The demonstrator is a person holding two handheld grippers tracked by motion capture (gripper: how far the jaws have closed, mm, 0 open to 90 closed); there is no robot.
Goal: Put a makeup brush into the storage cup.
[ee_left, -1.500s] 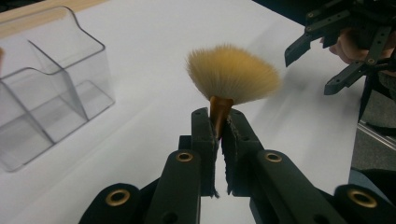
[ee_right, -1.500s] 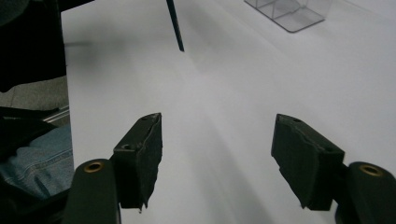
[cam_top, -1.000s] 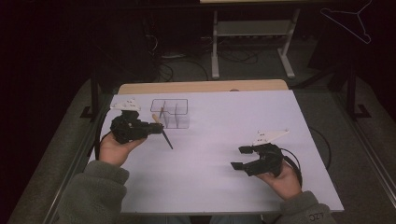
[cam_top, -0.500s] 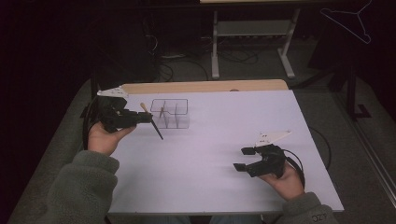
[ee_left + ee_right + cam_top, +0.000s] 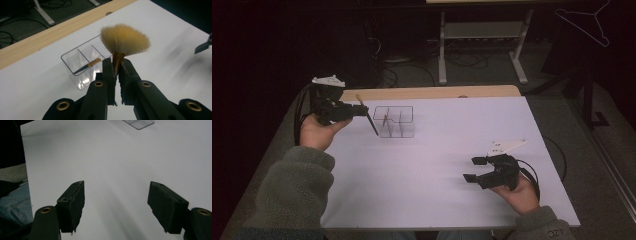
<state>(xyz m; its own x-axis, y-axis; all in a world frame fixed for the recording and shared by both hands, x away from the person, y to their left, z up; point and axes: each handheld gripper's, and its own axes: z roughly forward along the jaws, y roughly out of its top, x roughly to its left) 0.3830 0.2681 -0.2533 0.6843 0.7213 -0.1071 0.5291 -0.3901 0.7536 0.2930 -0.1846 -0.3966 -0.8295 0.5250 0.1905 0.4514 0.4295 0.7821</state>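
The left gripper [image 5: 117, 75] is pinched tight on the copper ferrule of a fan makeup brush [image 5: 124, 41], bristles spread above the jaws. In the high view that gripper [image 5: 362, 111] hangs near the far left corner of the tabletop [image 5: 452, 150], with the brush [image 5: 371, 121] slanting down, its dark handle tip toward the clear divided organizer [image 5: 394, 121] and just short of its left wall. The right gripper [image 5: 476, 169] rests spread wide near the near right corner, holding nothing; in the right gripper view its jaws stand well apart over bare white surface.

The work looks like loading brushes into the organizer [image 5: 85, 63], and I judge it partway done: one small brush [image 5: 88, 66] with a copper band already leans inside a compartment, while the fan brush is in the air and not yet placed. What is left is to bring its handle over an open cell and lower it in.

Little stands in the way. The organizer's thin dividers and the brush already inside are the likeliest snags for the handle tip. Beyond the far edge runs a strip of bare wood [image 5: 427, 92], and past it a metal stand's legs [image 5: 482, 55] and loose cables on the floor, well clear of the work.
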